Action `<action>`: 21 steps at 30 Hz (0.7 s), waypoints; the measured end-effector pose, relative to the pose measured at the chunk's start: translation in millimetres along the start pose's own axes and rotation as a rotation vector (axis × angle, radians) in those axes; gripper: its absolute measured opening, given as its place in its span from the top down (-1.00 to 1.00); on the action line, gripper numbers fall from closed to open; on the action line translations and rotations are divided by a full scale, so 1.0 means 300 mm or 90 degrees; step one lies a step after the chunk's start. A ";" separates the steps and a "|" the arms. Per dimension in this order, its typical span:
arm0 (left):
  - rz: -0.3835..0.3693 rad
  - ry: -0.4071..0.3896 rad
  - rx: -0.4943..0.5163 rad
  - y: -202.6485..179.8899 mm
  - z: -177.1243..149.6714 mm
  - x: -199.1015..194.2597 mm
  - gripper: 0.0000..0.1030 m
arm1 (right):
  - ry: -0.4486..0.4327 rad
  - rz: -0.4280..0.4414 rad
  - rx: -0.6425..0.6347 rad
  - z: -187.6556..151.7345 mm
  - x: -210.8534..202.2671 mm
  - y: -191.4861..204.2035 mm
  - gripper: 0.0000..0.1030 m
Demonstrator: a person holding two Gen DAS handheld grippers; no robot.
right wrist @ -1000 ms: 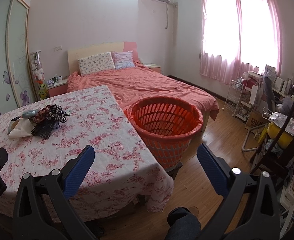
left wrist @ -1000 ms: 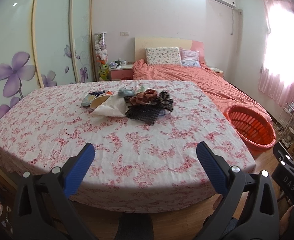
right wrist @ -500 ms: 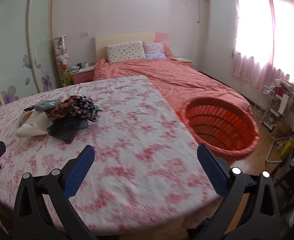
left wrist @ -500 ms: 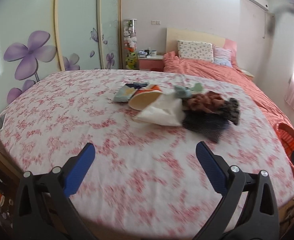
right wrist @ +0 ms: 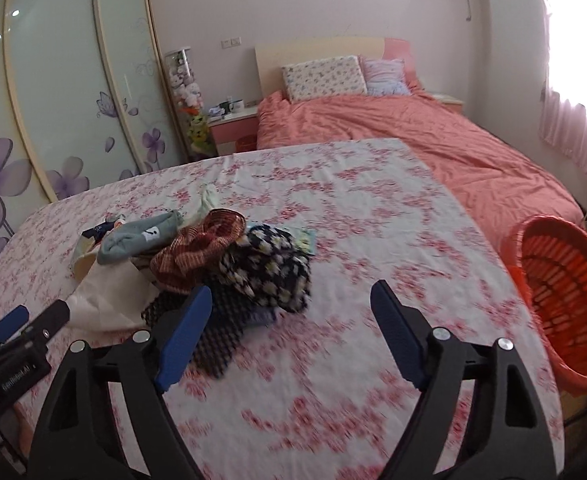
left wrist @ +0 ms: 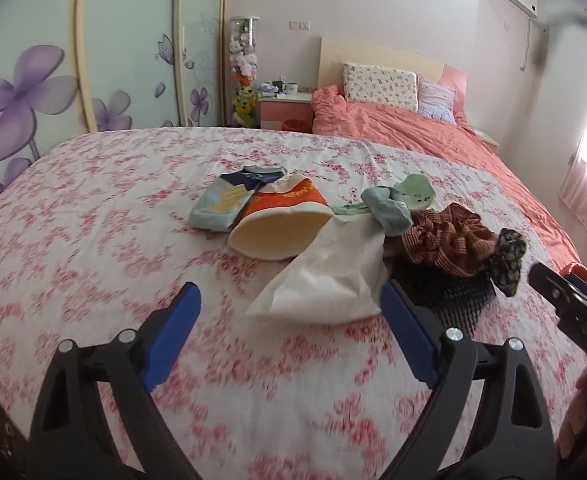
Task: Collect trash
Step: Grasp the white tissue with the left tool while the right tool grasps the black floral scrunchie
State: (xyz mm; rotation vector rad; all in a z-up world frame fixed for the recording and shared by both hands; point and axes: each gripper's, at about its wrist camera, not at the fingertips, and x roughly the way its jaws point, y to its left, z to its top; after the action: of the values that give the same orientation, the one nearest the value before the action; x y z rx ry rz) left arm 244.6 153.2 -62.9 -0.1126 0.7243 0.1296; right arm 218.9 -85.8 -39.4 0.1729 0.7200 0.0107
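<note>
A pile of items lies on the floral tablecloth [left wrist: 93, 240]: a white paper bag [left wrist: 333, 276], an orange and cream paper cup [left wrist: 281, 220] on its side, a flat blue packet [left wrist: 221, 202], teal socks [left wrist: 389, 208], a brown checked cloth [left wrist: 449, 238], a dark flowered cloth [right wrist: 265, 272] and black mesh [right wrist: 221, 320]. My left gripper [left wrist: 289, 332] is open, just short of the white bag. My right gripper [right wrist: 289, 328] is open, beside the mesh and flowered cloth. An orange basket [right wrist: 561, 296] stands right of the table.
A bed with a salmon cover [right wrist: 433, 136] and pillows stands behind the table. Sliding wardrobe doors with purple flowers [left wrist: 25, 92] line the left wall. A pink nightstand [left wrist: 285, 108] sits by the bed. Pink curtains [right wrist: 573, 100] hang at the right.
Both grippers have moved forward over the table toward the pile, which now looks much larger and closer. The basket has shifted to the right edge of the right wrist view. Both stay open.
</note>
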 end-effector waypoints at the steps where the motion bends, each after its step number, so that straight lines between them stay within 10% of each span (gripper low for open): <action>1: -0.004 0.005 0.003 -0.005 0.007 0.018 -0.72 | 0.004 0.002 -0.001 0.009 0.019 0.007 -0.52; 21: -0.079 0.036 0.026 -0.047 0.022 0.126 0.11 | 0.029 0.028 0.006 0.022 0.074 -0.032 0.79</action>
State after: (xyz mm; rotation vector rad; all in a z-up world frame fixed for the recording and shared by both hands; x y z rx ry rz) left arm 279.1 143.4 -82.4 -0.1231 0.7738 -0.0072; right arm 239.5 -94.6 -50.6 0.1979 0.7610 0.0534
